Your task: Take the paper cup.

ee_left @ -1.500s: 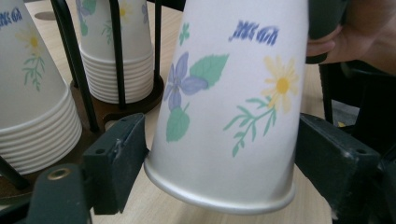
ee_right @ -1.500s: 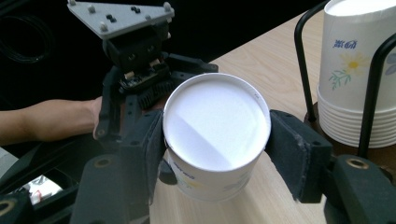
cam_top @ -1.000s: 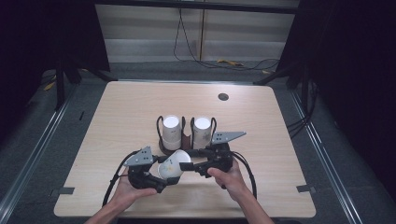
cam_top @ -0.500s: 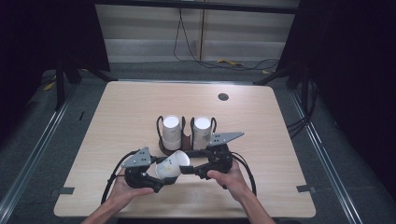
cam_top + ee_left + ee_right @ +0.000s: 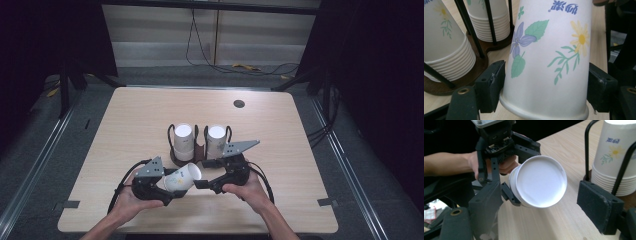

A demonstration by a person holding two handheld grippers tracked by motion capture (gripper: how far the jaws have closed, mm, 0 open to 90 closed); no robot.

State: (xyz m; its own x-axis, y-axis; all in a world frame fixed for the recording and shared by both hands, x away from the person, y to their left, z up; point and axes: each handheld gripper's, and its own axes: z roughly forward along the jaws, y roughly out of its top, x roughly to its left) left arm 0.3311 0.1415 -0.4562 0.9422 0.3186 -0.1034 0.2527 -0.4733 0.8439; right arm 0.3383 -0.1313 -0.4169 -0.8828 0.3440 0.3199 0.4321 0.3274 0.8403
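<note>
Black jaws of the left gripper [image 5: 167, 189] are clamped on a flowered paper cup [image 5: 183, 177], which lies tilted on its side just above the front of the pale wooden table [image 5: 130, 120], its white base turned toward the right gripper. In the left gripper view the two pads press the cup [image 5: 549, 62] near its rolled rim, one on either side, and the printed side with a purple flower, green leaves and a yellow daisy faces the camera; these jaws have just been closing a little onto the cup. Behind it stands a dark wooden cup holder [image 5: 192, 157] with black wire loops, carrying two upside-down stacks of the same paper cups, the left stack [image 5: 183, 142] and the right stack [image 5: 216, 141], near the middle of the table. To the right, the right gripper [image 5: 200, 184] points at the cup's base with its jaws apart; they have just been opening, and in the right gripper view the round white base [image 5: 540, 181] sits between the two pads without either one touching it. A small dark round grommet [image 5: 239, 104] sits in the tabletop toward the far right.
</note>
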